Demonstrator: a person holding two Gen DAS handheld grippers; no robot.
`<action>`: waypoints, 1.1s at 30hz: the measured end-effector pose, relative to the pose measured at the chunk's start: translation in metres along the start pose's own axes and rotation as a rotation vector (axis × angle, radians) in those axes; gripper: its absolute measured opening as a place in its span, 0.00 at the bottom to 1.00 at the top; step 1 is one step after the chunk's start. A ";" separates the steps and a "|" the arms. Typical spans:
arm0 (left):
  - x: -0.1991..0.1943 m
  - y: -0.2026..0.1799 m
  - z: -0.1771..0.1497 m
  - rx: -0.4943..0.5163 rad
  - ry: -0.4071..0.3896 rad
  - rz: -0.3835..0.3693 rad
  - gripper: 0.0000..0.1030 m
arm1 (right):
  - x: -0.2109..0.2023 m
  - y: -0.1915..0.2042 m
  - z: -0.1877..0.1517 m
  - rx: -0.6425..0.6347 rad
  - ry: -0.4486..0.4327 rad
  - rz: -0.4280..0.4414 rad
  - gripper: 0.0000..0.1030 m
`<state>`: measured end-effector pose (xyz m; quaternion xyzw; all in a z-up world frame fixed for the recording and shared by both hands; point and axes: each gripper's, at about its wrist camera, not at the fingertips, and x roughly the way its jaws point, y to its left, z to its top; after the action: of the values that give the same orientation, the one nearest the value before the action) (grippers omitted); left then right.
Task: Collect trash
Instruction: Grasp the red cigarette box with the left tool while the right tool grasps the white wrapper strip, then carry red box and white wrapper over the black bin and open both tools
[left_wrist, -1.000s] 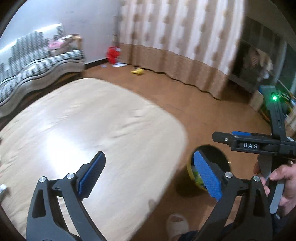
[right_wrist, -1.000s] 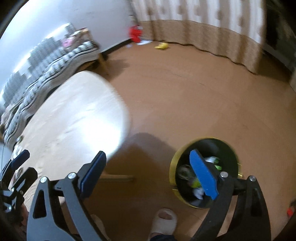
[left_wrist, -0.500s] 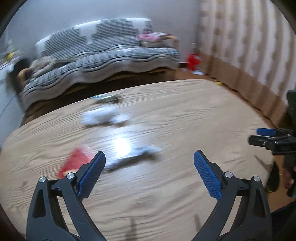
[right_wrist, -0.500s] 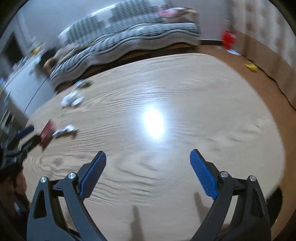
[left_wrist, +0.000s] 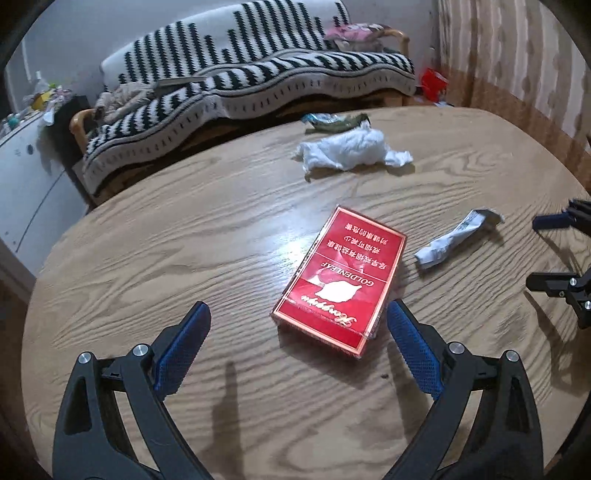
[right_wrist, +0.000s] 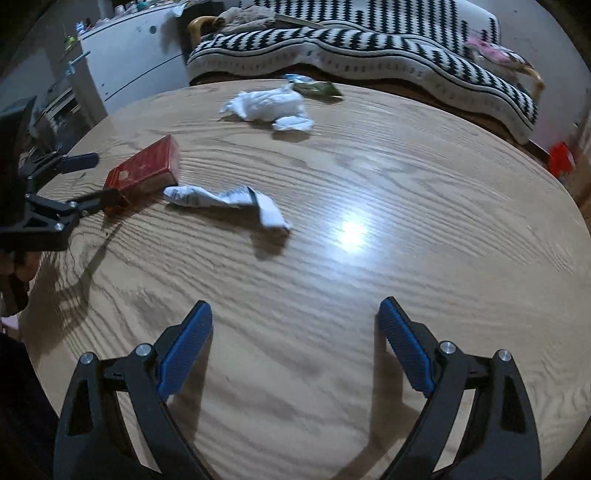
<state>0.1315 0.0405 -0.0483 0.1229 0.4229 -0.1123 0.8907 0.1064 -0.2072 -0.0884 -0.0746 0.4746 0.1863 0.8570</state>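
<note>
A red cigarette pack lies flat on the round wooden table. My left gripper is open just in front of the pack, nothing between its fingers. A crumpled white paper wrapper lies right of the pack. Farther back sit a white tissue wad and a green snack wrapper. My right gripper is open and holds nothing over bare table; its fingers show at the right edge of the left wrist view.
A sofa with a black-and-white striped cover runs behind the table. A white cabinet stands at the left. Curtains hang at the right, with a red object on the floor below them.
Both views swung from the floor and the trash bin back to the tabletop. My left gripper has closed in on the red pack. Both grippers stayed open.
</note>
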 end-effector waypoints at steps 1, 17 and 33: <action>0.006 0.001 0.002 0.009 0.005 -0.014 0.91 | 0.004 0.002 0.005 -0.010 -0.005 0.003 0.88; 0.024 -0.008 0.016 -0.013 0.027 -0.089 0.56 | 0.032 0.045 0.055 -0.118 -0.044 0.057 0.12; -0.022 -0.054 0.037 -0.004 -0.080 -0.088 0.56 | -0.035 -0.019 0.024 0.080 -0.116 -0.001 0.11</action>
<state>0.1286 -0.0201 -0.0155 0.0979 0.3921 -0.1555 0.9014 0.1157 -0.2262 -0.0469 -0.0297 0.4310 0.1707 0.8856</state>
